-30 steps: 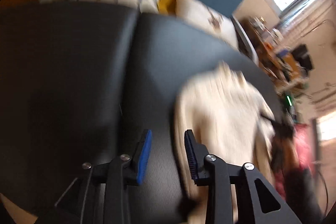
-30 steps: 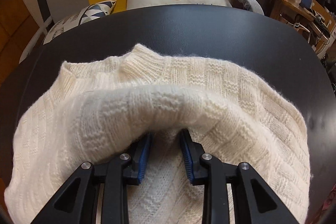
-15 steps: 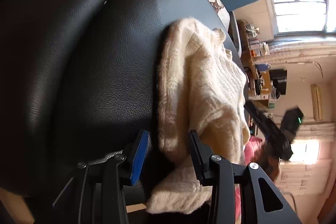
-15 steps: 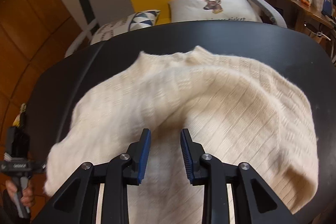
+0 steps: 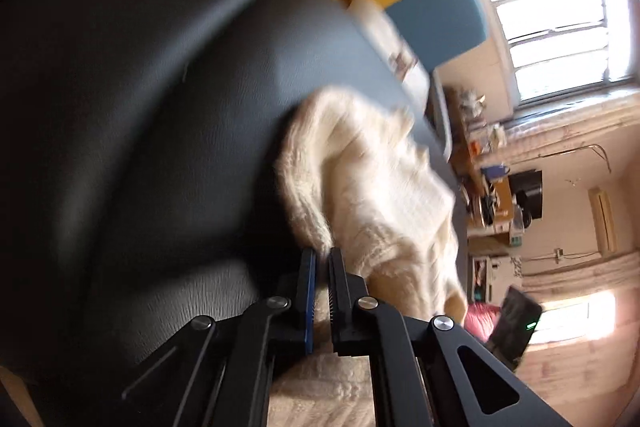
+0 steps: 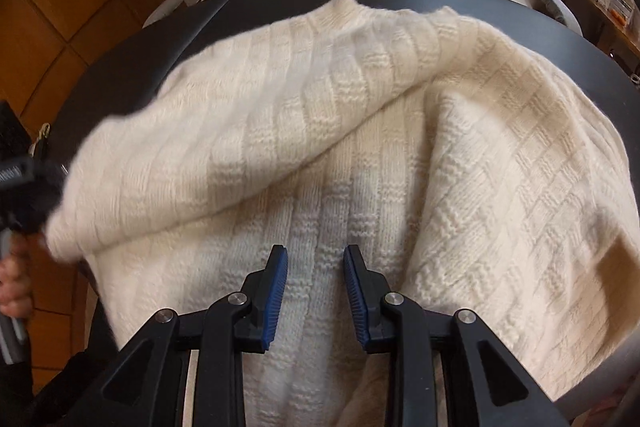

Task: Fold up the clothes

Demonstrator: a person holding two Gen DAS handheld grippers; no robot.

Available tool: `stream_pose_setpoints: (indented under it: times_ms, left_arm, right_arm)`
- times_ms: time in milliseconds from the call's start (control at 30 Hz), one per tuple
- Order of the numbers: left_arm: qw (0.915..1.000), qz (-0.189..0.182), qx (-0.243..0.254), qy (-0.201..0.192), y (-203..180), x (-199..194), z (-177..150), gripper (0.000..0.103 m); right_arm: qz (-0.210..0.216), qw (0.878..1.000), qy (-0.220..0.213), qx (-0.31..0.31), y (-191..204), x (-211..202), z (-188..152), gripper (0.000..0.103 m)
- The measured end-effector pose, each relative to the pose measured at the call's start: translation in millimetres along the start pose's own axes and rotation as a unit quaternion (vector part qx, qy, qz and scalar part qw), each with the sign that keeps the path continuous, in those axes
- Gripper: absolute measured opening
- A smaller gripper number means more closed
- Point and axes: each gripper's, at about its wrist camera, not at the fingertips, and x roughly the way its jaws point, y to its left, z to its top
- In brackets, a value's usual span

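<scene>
My left gripper (image 5: 322, 259), jaws pinching the sweater (image 6: 360, 147) sleeve, lifts it to fold inward; right gripper (image 6: 314, 259), jaws spread, hovers over the body on the worktop (image 6: 120, 67).

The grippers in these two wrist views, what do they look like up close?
Both are alike: the left gripper and right gripper have matte black angular linkage arms joined by round silver pivot bolts, with triangular cut-outs in the outer links. The jaws are lined with ribbed blue pads. No cables or markings show on them from these views.
</scene>
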Motion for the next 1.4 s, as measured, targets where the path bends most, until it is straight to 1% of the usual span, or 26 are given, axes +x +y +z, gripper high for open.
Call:
stream_pose_setpoints:
  times_ms: [33, 67, 133, 200, 233, 333, 400, 433, 467, 500, 567, 633, 733, 800, 867, 933, 967, 1000, 1067, 1100, 1167, 1233, 1333, 1400]
  left_arm:
    - [0.9997, 0.008, 0.019, -0.014, -7, -7, 7, 0.005]
    - [0.9986, 0.017, 0.038, -0.031, -15, -14, 15, 0.000]
    - [0.9948, 0.034, 0.073, -0.064, -28, -30, 35, 0.000]
    - [0.9915, 0.052, 0.088, -0.080, -36, -42, 60, 0.000]
    - [0.9913, 0.059, 0.087, -0.080, -36, -45, 70, 0.000]
    - [0.9960, 0.061, 0.058, -0.029, -21, -38, 91, 0.000]
    - [0.9975, 0.058, 0.040, 0.009, -8, -26, 92, 0.007]
    - [0.9975, 0.055, 0.032, 0.031, 0, -18, 87, 0.010]
    - [0.9970, 0.051, 0.025, 0.053, 6, -8, 79, 0.018]
    - [0.9964, 0.044, 0.015, 0.071, 10, 1, 69, 0.023]
    - [0.9940, 0.035, 0.000, 0.104, 18, 17, 49, 0.027]
    - [0.9921, 0.041, -0.006, 0.118, 24, 25, 32, 0.030]
    - [0.9902, 0.018, -0.032, 0.135, 29, 40, 18, 0.035]
    - [0.9904, -0.004, -0.040, 0.132, 29, 43, 16, 0.037]
    - [0.9903, -0.017, -0.050, 0.128, 27, 50, 15, 0.037]
    - [0.9912, -0.021, -0.044, 0.123, 23, 55, 12, 0.034]
    - [0.9918, -0.021, -0.037, 0.120, 20, 57, 10, 0.022]
    - [0.9925, -0.020, -0.032, 0.116, 18, 58, 9, 0.014]
    - [0.9943, -0.016, -0.025, 0.102, 14, 58, 6, 0.011]
    - [0.9951, -0.019, -0.026, 0.093, 12, 56, 6, 0.010]
    - [0.9967, -0.027, -0.026, 0.072, 8, 50, 5, 0.009]
    - [0.9982, -0.041, -0.019, 0.039, -3, 36, 6, 0.008]
    - [0.9987, -0.050, 0.011, -0.002, -31, 11, 11, 0.008]
    - [0.9979, -0.047, 0.037, -0.023, -52, -7, 14, 0.008]
  right_arm:
    - [0.001, 1.000, 0.004, 0.001, 2, 3, 5, 0.029]
    - [-0.002, 1.000, 0.007, 0.004, 4, 7, 10, 0.029]
    - [-0.016, 1.000, 0.017, 0.003, 8, 15, 22, 0.029]
    - [-0.014, 1.000, 0.016, 0.006, 13, 20, 33, 0.029]
    - [-0.016, 1.000, 0.023, 0.006, 13, 24, 38, 0.029]
    - [-0.005, 1.000, 0.020, 0.024, 8, 25, 42, 0.029]
    - [0.010, 0.999, 0.016, 0.030, 3, 24, 39, 0.029]
    - [0.018, 0.999, 0.016, 0.031, 0, 22, 37, 0.029]
    - [0.027, 0.999, 0.015, 0.031, -2, 19, 34, 0.029]
    - [0.038, 0.999, 0.014, 0.031, -3, 16, 31, 0.029]
    - [0.058, 0.998, 0.011, 0.031, -7, 10, 25, 0.029]
    - [0.071, 0.997, 0.010, 0.025, -7, 3, 17, 0.029]
    - [0.105, 0.994, 0.000, 0.006, -5, -16, 1, 0.029]
    - [0.101, 0.995, -0.001, -0.010, 3, -26, -10, 0.029]
    - [0.094, 0.995, -0.002, -0.026, 11, -34, -22, 0.031]
    - [0.086, 0.995, -0.002, -0.042, 19, -43, -33, 0.031]
    - [0.083, 0.995, -0.003, -0.050, 23, -47, -39, 0.031]
    - [0.079, 0.995, -0.003, -0.058, 27, -52, -45, 0.031]
    - [0.072, 0.995, -0.004, -0.075, 35, -60, -57, 0.031]
    - [0.068, 0.994, -0.004, -0.083, 39, -65, -62, 0.031]
    - [0.022, 0.996, 0.000, -0.085, 37, -62, -67, 0.029]
    - [-0.018, 0.996, 0.002, -0.084, 31, -60, -69, 0.028]
    - [-0.021, 0.998, 0.000, -0.051, 14, -63, -65, 0.028]
    - [-0.037, 0.999, 0.000, -0.033, 1, -63, -63, 0.028]
